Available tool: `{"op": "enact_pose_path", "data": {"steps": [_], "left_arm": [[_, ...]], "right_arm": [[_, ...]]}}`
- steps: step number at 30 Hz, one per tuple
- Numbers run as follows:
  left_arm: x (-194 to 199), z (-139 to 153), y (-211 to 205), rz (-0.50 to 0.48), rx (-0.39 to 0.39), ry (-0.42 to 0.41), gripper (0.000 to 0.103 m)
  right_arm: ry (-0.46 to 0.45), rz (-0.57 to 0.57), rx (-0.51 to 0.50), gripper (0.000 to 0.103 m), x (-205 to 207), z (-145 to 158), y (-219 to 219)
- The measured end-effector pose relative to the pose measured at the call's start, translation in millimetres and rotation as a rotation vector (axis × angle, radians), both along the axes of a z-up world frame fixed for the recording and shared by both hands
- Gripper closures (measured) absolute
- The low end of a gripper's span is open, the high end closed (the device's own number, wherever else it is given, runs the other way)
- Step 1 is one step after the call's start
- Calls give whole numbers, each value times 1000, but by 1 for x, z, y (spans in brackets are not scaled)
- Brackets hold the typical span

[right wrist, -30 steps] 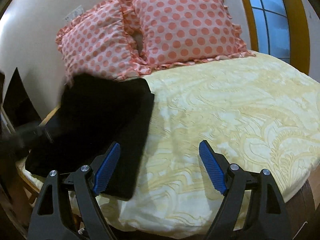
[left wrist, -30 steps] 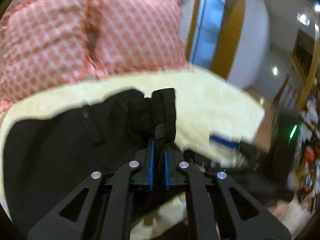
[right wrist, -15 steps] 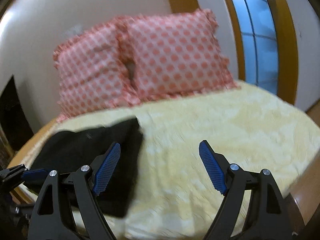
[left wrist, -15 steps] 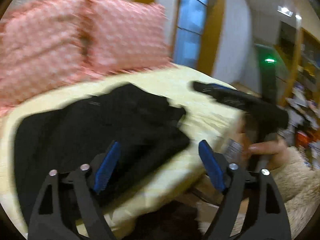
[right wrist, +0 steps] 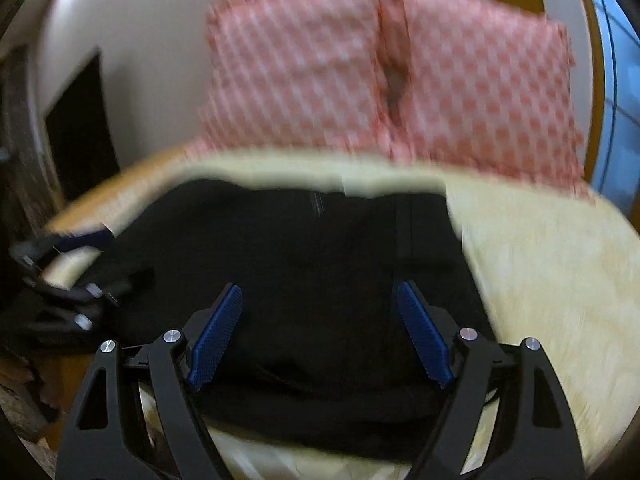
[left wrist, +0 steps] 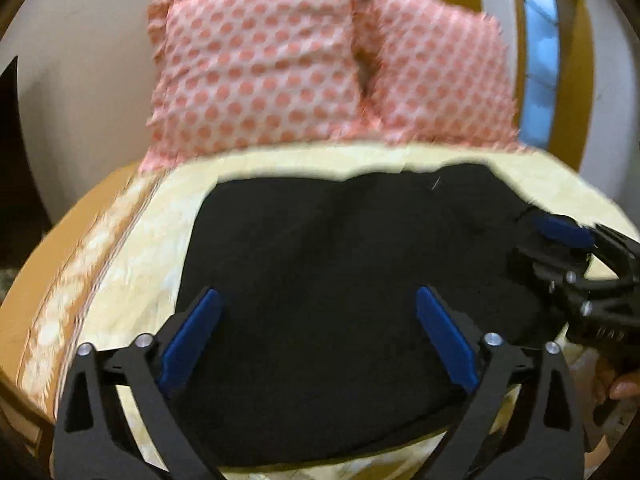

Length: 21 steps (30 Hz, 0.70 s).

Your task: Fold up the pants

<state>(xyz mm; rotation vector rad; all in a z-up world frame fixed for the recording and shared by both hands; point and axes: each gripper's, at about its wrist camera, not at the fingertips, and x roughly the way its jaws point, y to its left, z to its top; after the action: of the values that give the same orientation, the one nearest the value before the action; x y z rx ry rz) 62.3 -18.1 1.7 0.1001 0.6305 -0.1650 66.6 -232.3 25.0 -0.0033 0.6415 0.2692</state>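
The black pants (left wrist: 340, 280) lie folded in a thick block on the yellow bedspread (left wrist: 132, 264), near the bed's front edge; they also fill the middle of the right wrist view (right wrist: 312, 272). My left gripper (left wrist: 320, 336) is open and empty, its blue pads either side of the pants' near part. My right gripper (right wrist: 320, 332) is open and empty over the pants' near edge. The right gripper also shows at the right of the left wrist view (left wrist: 576, 256), and the left gripper at the left of the right wrist view (right wrist: 64, 280).
Two pink polka-dot pillows (left wrist: 320, 64) lean against the white wall at the head of the bed. The wooden bed frame (left wrist: 44, 248) shows at the left. A window (left wrist: 540, 64) with an orange frame stands at the right. Bare bedspread (right wrist: 560, 280) lies right of the pants.
My left gripper has let go of the pants and opened. Both grippers have swung to face the folded pants from the front edge. The pants now lie flat in a block.
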Motion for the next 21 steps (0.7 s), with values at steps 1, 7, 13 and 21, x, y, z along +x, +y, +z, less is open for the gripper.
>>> {"op": "enact_pose_path", "data": {"steps": [1,7,13,21], "left_arm": [[2,-9,2,-4,-14,41,2],[5,4,11,-3,-91,42,2],[24,11,1,-15,-88,42,2],[34,-2,0,-53,-56,134,2]], "right_arm": [[-7,-16,-26,20,-5,-8,3],[-34,-67,-22,21,-13,3,4],[-34,-117,-52,20,2,4,5],[9,-122,101,12,14,26,-37]]}}
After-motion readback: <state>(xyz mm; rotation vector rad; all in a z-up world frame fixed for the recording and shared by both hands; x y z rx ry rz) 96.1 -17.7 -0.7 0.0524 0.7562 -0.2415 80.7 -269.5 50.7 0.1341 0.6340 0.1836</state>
